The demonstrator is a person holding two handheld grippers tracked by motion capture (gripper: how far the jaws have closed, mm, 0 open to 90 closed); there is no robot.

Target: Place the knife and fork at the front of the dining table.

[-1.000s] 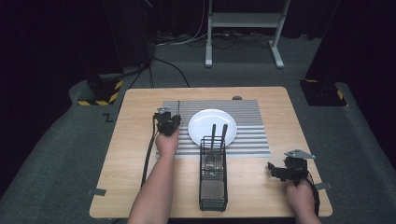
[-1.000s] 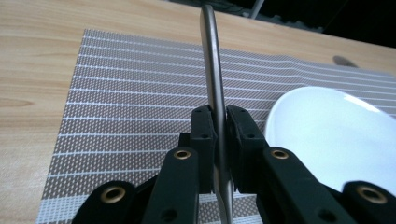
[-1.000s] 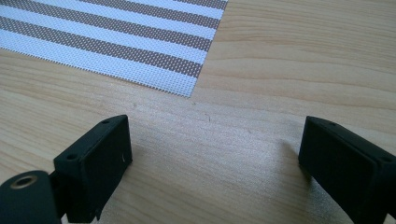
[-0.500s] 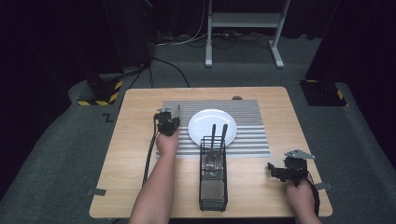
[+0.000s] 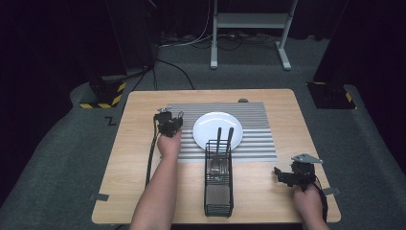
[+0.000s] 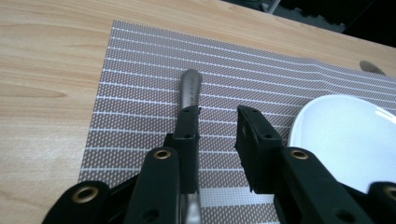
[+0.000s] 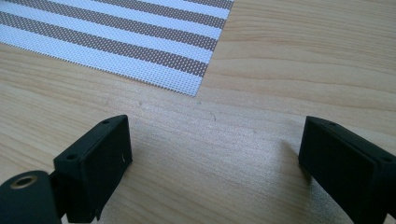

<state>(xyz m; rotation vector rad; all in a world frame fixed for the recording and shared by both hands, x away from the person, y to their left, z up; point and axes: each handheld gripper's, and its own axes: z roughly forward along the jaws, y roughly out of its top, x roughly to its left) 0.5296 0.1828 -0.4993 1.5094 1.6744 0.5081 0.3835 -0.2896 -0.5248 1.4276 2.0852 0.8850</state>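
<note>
Left of centre in the high view, the left gripper (image 5: 168, 120) has just been opening its jaws; a metal utensil handle (image 6: 190, 88) lies on the striped mat (image 6: 140, 93) against one jaw, unpinched. Lower right, the right gripper (image 5: 287, 175) stands spread wide.

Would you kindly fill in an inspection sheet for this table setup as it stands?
Surface: wooden table with striped placemat.
Job's things: metal utensil flat on the mat left of white plate; wire caddy holding two dark-handled utensils.
Clutter: small dark object at the mat's far edge.
Grippers: left gripper just opening, utensil along one jaw; right gripper open over bare wood.
Cables: left gripper's cable trails across the table.
Surroundings: dark floor, white stand.
</note>
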